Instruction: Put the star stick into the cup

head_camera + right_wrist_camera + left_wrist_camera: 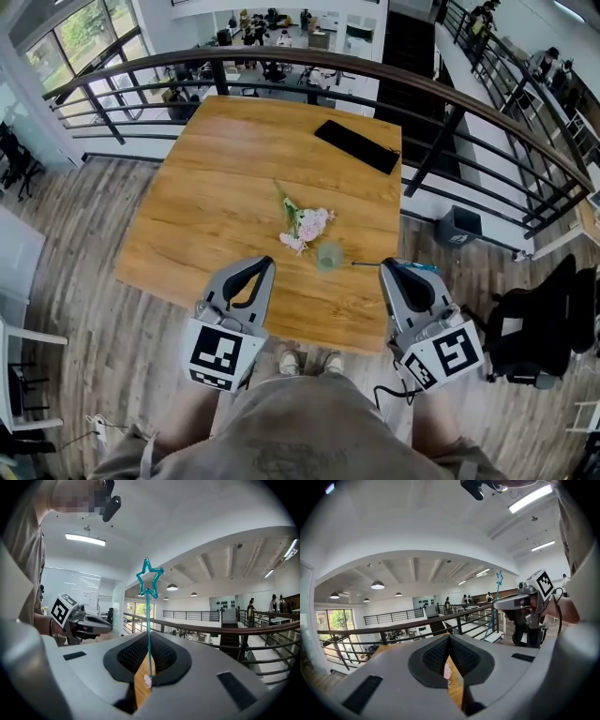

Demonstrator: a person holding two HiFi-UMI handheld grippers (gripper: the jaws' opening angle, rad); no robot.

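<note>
at the table (216,187) edge, right hand-held gripper (148,641) grips star stick (148,618); left hand-held gripper (449,640) clenched empty.

A clear cup (329,256) stands on the wooden table (216,187) beside pink flowers (306,228), between the left tongs (266,262) and right tongs (385,264).

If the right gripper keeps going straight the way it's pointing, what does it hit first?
Nothing close, it seems. The right gripper, shut on the star stick, points over bare table; cup and flowers sit left of its line. Farther on lie a black slab and the railing, though height is unclear.
</note>
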